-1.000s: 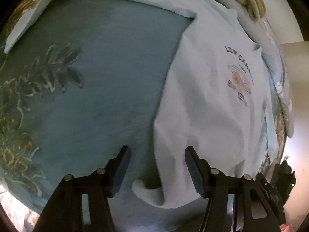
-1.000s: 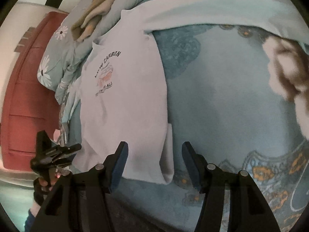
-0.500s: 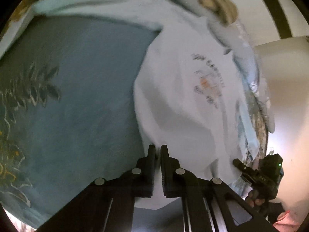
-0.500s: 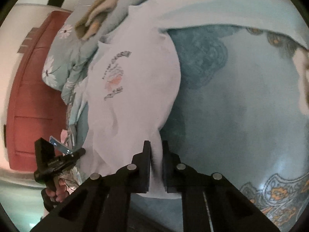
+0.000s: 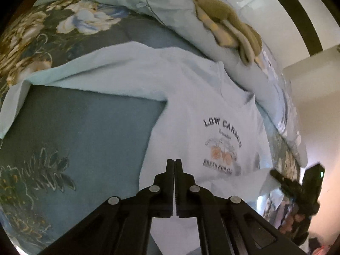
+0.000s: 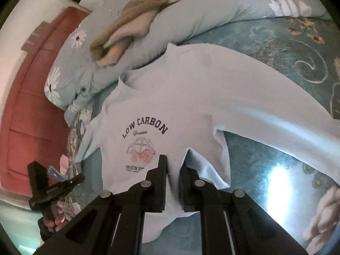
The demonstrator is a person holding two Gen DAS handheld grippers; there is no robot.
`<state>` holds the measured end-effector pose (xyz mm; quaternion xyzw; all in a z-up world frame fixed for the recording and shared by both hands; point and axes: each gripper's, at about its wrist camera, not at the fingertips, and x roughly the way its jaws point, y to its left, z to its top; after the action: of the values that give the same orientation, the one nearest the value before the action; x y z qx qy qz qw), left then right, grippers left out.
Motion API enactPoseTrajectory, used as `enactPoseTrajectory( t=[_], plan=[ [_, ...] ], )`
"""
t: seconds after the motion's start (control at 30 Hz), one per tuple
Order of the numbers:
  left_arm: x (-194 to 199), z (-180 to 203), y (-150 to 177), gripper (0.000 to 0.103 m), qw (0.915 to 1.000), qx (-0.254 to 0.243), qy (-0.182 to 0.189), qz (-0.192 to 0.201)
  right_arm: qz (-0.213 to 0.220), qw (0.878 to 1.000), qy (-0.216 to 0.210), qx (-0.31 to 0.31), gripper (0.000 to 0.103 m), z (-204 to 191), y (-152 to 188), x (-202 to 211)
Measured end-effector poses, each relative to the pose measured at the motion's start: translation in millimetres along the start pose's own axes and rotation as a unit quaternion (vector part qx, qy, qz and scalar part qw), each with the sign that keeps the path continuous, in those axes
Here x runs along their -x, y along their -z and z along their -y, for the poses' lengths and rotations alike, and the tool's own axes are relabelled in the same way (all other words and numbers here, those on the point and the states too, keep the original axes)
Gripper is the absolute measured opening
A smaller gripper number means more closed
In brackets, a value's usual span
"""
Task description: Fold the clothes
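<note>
Gripping the pale shirt (image 6: 182, 97) at its lower edge, your right gripper (image 6: 172, 165) has a fold of the cloth bunched between its fingers, clamped tight on it. Your left gripper (image 5: 174, 163) has its jaws pressed fully together over the same shirt (image 5: 191, 97); from its own camera you can't make out whether any cloth is caught in the seam.

The shirt lies chest-up on the blue patterned bedspread (image 5: 89, 127), its "LOW CARBON" print (image 6: 144, 127) facing you, collar toward the pillow (image 6: 106, 68).

The left view alone gives you the long sleeve (image 5: 80, 72) stretched flat across the bedspread, and your right hand's tool at the right edge. The right view alone gives you the red headboard (image 6: 27, 110), the other sleeve (image 6: 276, 110) running off right, and your left hand (image 6: 53, 218) on its handle at lower left. Both views catch the tan plush toy (image 5: 225, 23) draped on the pillow.
</note>
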<state>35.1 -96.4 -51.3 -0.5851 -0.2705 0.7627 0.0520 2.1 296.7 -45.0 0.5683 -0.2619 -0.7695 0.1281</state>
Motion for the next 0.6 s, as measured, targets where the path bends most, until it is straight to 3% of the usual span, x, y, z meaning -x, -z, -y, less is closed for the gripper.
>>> enactPoseTrajectory(
  t=[0.07,0.13,0.2,0.23,0.33,0.47,0.6],
  plan=[
    [-17,3,18,0.004,0.9995,-0.007,-0.015,-0.026,-0.005,1.0,-0.003,0.014,0.013,0,5,-1],
    [-20,-3,37,0.015,0.9984,-0.007,-0.038,-0.042,-0.01,1.0,-0.004,0.018,0.017,4,11,0],
    [-23,-11,56,0.043,0.9973,0.01,-0.041,-0.06,-0.009,1.0,-0.002,0.012,0.023,13,20,6],
    [-25,-16,65,0.047,0.9966,0.02,-0.04,-0.069,-0.005,1.0,-0.002,0.005,0.026,19,26,11],
    [-29,-16,89,0.051,0.995,0.037,-0.028,-0.088,0.004,1.0,-0.002,-0.017,0.027,35,42,23],
    [-37,1,105,0.057,0.9917,0.001,-0.055,-0.116,0.013,0.999,-0.003,-0.052,0.027,54,62,39],
    [-47,9,118,0.059,0.9871,-0.012,-0.05,-0.152,0.026,0.996,-0.011,-0.079,0.027,66,82,57]
  ],
)
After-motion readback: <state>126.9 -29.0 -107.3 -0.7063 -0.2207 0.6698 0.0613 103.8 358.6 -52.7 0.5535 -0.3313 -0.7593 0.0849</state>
